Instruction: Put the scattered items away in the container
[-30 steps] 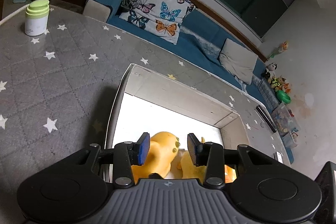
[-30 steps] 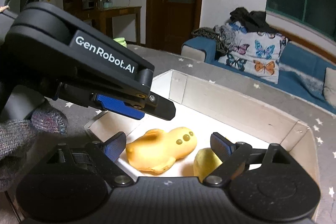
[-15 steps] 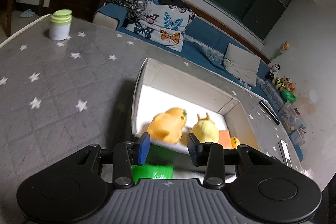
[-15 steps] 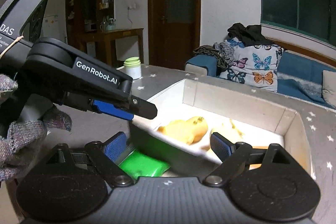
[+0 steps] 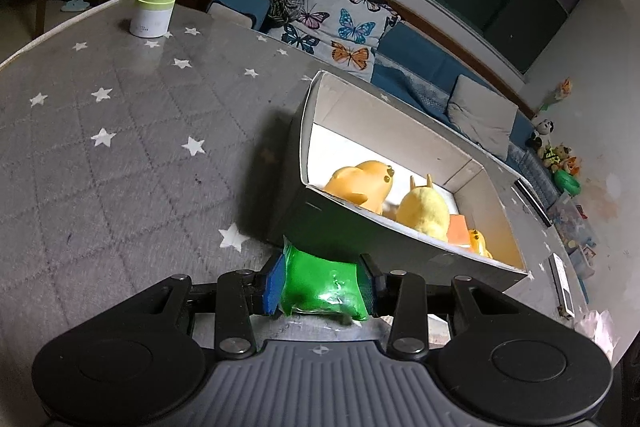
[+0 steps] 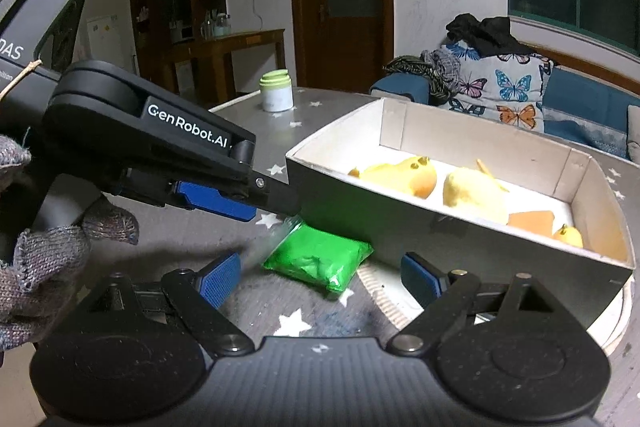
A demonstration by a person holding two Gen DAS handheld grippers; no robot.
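My right gripper (image 6: 320, 277) hangs with jaws wide, nothing between them. Just ahead, a green packet (image 6: 318, 259) lies on the star-patterned table (image 5: 120, 155), against the near wall of the white box (image 6: 472, 143); my left gripper (image 5: 320, 285) brackets it, pads at its sides, though I cannot tell whether they press. Inside the box sit yellow toys (image 5: 424, 207). Farther off stands a green-lidded jar (image 5: 154, 11).

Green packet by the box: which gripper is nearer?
Left. The left gripper has its jaws around the green packet; the right gripper sits just behind it, jaws open.
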